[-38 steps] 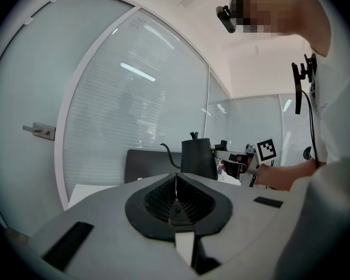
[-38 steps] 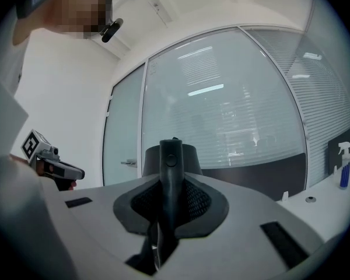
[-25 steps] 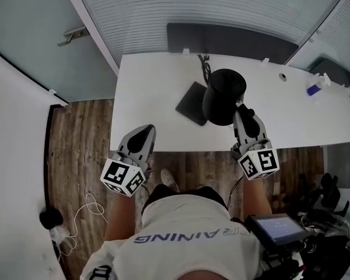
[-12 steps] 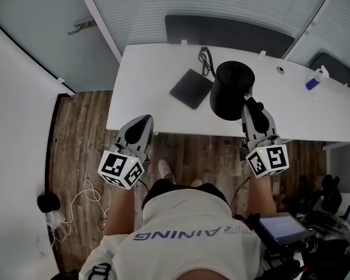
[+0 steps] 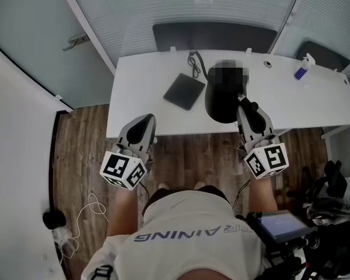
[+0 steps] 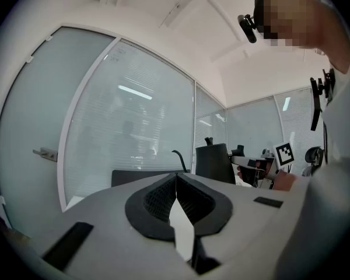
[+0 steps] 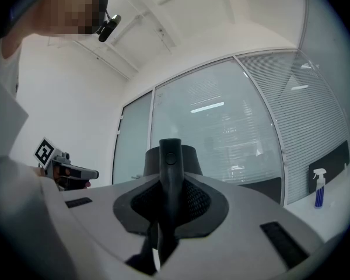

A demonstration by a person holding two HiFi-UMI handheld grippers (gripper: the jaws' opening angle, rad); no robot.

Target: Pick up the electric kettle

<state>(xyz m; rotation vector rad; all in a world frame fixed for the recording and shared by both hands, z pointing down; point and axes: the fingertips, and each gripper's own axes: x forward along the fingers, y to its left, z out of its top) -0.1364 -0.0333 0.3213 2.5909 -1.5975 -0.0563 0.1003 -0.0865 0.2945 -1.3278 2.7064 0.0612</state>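
right hand-held gripper [image 5: 244, 102] clamps the electric kettle [image 5: 219, 107] handle [image 7: 170, 168], left hand-held gripper [image 5: 143, 124] closed empty; lift level, seemingly clear of the surface [image 5: 140, 92].

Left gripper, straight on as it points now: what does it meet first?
Nothing close. The left gripper points level over the bare left part of the white table, left of the flat black square plate. First in line seems the dark panel before the blind-covered glass wall; depth is unclear.
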